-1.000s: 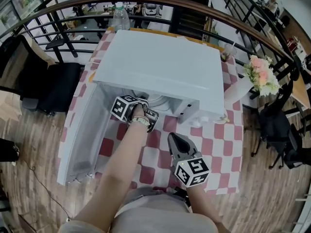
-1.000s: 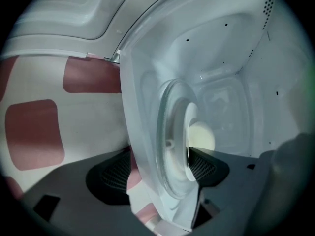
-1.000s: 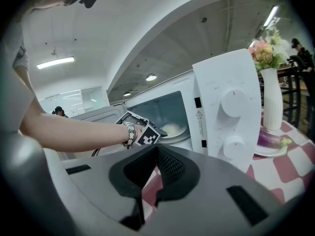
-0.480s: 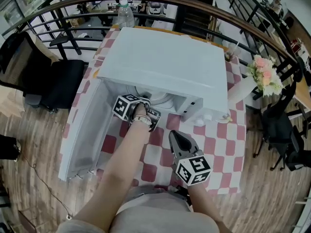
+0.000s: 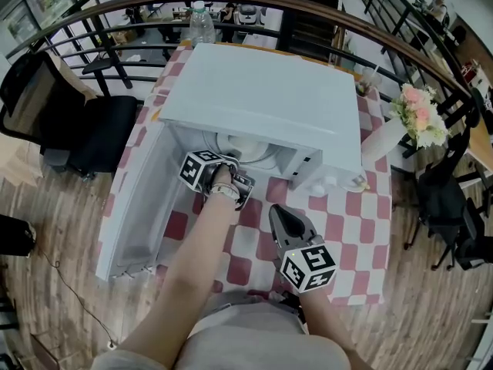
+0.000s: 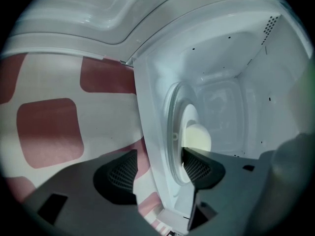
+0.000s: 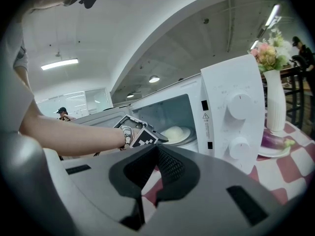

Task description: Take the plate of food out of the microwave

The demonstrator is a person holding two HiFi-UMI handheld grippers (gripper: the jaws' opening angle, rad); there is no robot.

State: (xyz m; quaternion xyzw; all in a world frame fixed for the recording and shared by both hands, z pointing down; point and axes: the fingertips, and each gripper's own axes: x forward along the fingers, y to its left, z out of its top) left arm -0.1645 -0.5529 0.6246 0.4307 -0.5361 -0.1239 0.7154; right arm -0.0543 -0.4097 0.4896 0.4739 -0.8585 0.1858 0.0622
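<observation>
**A:** Where is the plate (image 7: 178,134)?

**B:** Inside the microwave (image 5: 262,99), flat on the cavity floor, with a pale mound of food (image 6: 198,137) on it. It is not out yet. The door (image 5: 135,206) hangs open on the left, and the microwave stands on a table (image 5: 339,230) under a red-and-white checked cloth.

**A:** And the left gripper (image 6: 158,156)?

**B:** Right at the mouth of the cavity, with the person's forearm stretched out behind it. Its fingers (image 6: 120,173) stand wide and are closing. One is inside, just beside the plate's rim. The other is outside, over the checked cloth. The white front lip (image 6: 150,146) of the microwave runs between them. Neither pad presses on anything I can see.

**A:** So no hold on the plate?

**B:** None that shows.

**A:** The right gripper (image 5: 279,216)?

**B:** Low over the table in front of the microwave, well apart from the plate and pointing toward the side with the dials (image 7: 238,106). Its fingers (image 7: 170,166) meet at the tips, and nothing is between them.

**A:** Anything else on the table?

**B:** A white vase (image 5: 381,141) of pink flowers (image 5: 416,118) stands to the right of the microwave. A saucer (image 7: 273,151) beside the vase holds something purple. A bottle (image 5: 199,23) stands behind the microwave, at the far edge.
</observation>
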